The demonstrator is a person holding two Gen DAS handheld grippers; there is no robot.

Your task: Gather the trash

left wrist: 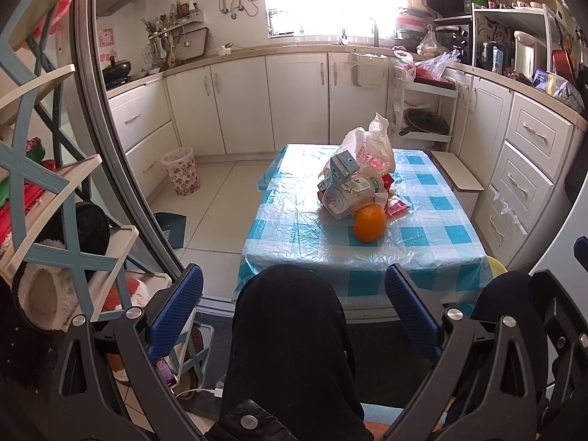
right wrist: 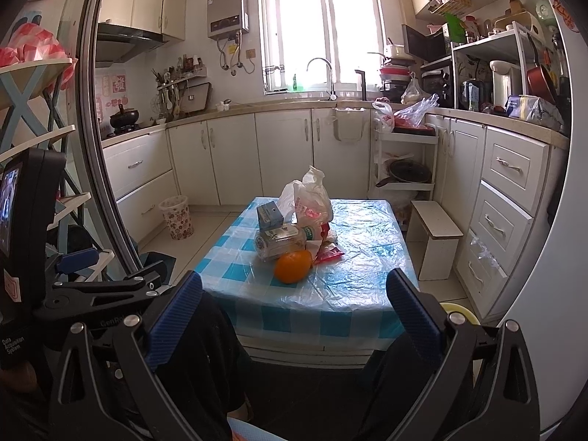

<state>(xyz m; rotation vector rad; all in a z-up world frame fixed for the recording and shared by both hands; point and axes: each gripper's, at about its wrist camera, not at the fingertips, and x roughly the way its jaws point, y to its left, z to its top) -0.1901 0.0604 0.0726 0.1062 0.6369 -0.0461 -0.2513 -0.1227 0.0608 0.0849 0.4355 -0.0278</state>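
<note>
Kitchen, white tile walls, pale tile floor. Window straight ahead, bright daylight. Water heater left of window. L-run of cream cabinets w/ countertop, ahead and to the right. Drawer stack at right. Low table w/ blue-check cloth just ahead. Small white stool right of table.

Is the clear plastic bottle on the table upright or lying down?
Lying down. The plastic bottle rests on its side on the table, base toward the cameras, behind the orange and below the blue carton.
</note>
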